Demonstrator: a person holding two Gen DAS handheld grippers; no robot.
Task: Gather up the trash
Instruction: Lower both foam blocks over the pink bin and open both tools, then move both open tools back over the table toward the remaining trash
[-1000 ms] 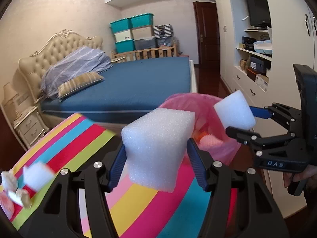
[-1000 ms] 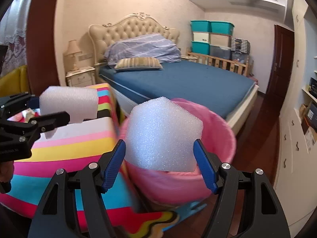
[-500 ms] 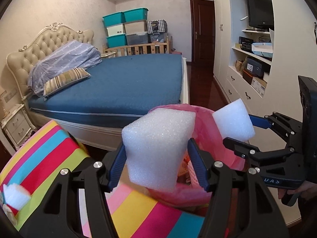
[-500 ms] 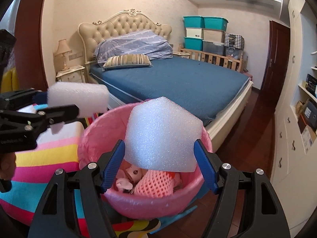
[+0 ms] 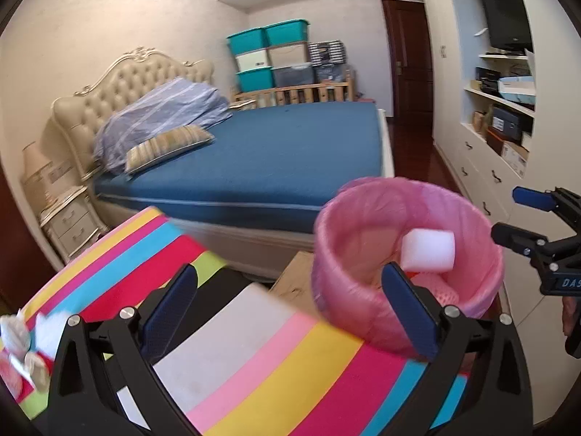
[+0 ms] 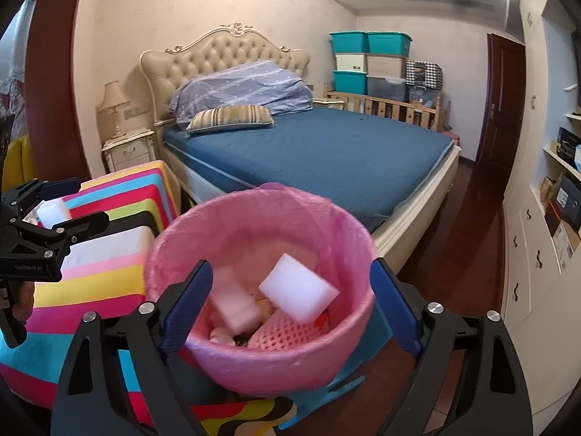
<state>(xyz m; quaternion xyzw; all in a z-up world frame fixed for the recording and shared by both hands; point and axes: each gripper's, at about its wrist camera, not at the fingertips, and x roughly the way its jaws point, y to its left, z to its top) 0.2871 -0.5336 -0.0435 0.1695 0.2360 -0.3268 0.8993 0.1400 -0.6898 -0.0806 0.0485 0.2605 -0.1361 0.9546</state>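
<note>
Foam blocks (image 6: pixel 297 292) lie in the pink bin (image 6: pixel 337 359) beside the striped table (image 5: pixel 254 374). Left gripper (image 5: pixel 290 312) and right gripper (image 6: pixel 290 301) both have fingers spread wide, holding nothing. Crumpled scraps (image 5: pixel 21 345) remain at the table's far edge; a careless reach could sweep them onto the floor.

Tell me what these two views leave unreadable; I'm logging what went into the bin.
- Left wrist: pink bin contents mostly hidden by its near wall and the left gripper; one foam block shows.
- Right wrist: second foam block motion-blurred.
- Left wrist: scraps on the striped table blurred, cut by the edge.
</note>
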